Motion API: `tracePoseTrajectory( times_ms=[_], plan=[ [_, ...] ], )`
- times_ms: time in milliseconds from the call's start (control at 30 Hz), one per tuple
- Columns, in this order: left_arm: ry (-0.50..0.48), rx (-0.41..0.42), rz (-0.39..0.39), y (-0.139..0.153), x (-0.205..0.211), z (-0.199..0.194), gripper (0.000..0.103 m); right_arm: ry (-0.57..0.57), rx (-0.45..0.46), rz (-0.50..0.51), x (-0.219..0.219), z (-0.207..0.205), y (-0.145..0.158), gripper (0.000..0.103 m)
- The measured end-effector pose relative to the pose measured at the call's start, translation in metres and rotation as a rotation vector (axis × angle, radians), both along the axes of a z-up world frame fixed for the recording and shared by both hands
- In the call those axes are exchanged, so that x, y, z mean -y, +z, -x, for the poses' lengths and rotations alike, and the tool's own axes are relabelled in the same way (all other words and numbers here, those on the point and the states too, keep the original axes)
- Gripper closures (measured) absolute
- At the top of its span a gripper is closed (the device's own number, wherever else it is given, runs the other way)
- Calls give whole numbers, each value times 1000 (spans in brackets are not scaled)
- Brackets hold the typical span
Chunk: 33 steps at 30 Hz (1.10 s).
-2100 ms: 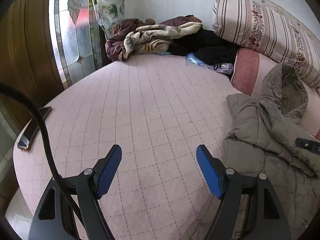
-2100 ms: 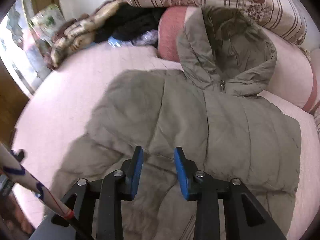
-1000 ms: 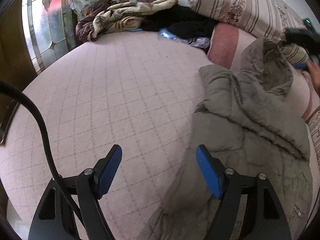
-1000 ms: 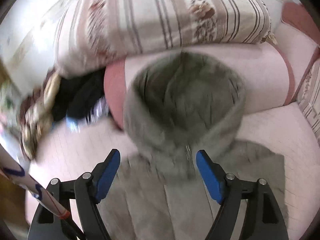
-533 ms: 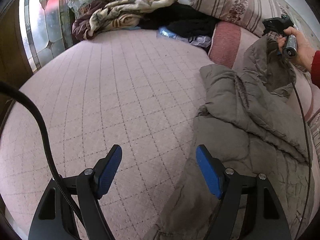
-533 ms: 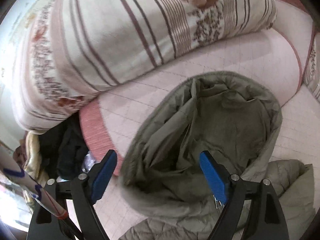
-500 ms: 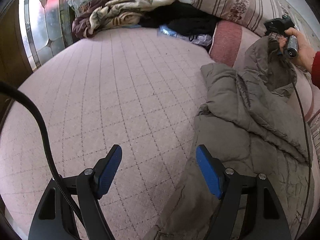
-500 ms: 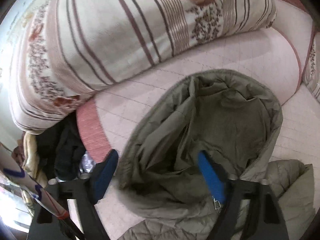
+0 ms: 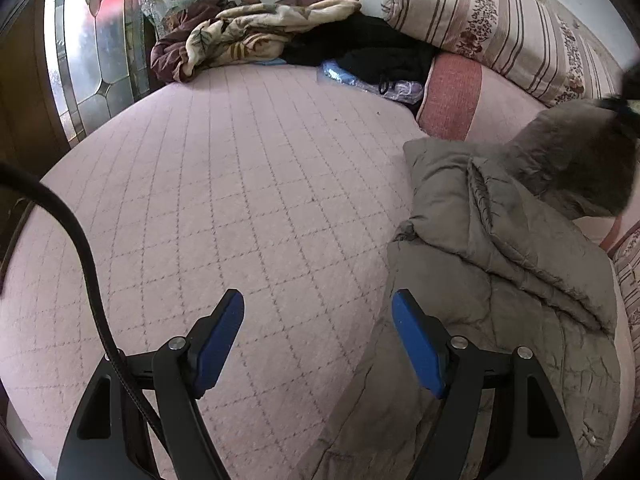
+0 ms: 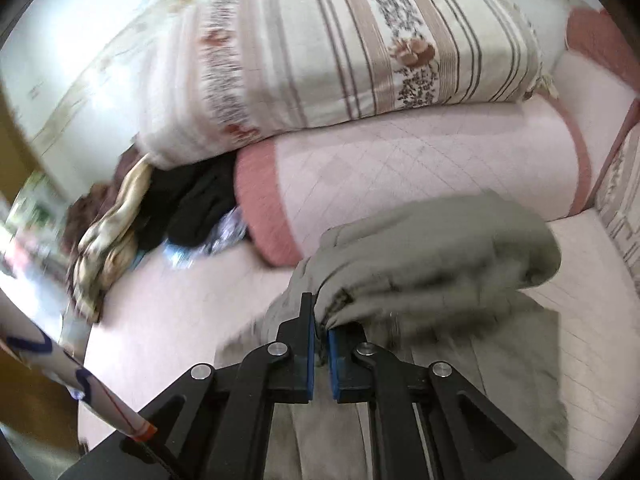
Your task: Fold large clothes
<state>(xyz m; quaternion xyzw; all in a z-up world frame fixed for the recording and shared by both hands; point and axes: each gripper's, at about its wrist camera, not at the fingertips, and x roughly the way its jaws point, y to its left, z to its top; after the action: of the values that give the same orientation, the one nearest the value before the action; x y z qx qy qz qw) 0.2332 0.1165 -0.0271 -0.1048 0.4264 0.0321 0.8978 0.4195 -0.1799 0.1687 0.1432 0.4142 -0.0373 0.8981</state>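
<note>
A grey-green padded hooded jacket [image 9: 500,264] lies on the right side of the pink quilted bed [image 9: 248,200]. My left gripper [image 9: 318,340] is open and empty, low over the bed at the jacket's left edge; its right finger is over the fabric. My right gripper [image 10: 320,344] is shut on the jacket's hood [image 10: 436,256], pinching the hood's rim between its blue pads and holding it lifted off the pink bolster [image 10: 420,168]. The hood also shows blurred in the left wrist view [image 9: 576,160].
A striped floral pillow [image 9: 500,20] lies on the bolster [image 9: 452,96] at the back right. A heap of blankets and dark clothes [image 9: 280,36] sits at the back. A stained-glass window [image 9: 100,40] is on the left. A black cable [image 9: 80,260] hangs at the left.
My right gripper has closed on the hood's rim and pulled the hood up and toward me. The left gripper has stayed open and has barely moved.
</note>
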Motion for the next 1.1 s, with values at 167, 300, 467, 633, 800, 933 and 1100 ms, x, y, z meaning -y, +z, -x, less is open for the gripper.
tracePoseTrajectory(
  times_ms=[167,300,467,633,800,933,1100],
  plan=[
    [11,-12,41,2,-12,13,27,64,-50,-40,-23,102,-25,98],
    [28,17,44,8,-22,25,27,70,-118,-84,-34,144,-75,98],
    [51,10,60,7,-30,26,27,-6,-218,-124,-31,125,-153,98],
    [52,3,40,5,-29,25,27,-78,-248,-168,-25,88,-197,97],
    [68,-6,46,3,-30,22,27,-103,-246,-183,-21,83,-198,88],
    [72,-18,31,2,-29,20,27,-29,-191,-157,-22,113,-166,55],
    [77,-18,28,3,-29,23,27,47,-139,-111,-11,167,-125,52]
  ],
)
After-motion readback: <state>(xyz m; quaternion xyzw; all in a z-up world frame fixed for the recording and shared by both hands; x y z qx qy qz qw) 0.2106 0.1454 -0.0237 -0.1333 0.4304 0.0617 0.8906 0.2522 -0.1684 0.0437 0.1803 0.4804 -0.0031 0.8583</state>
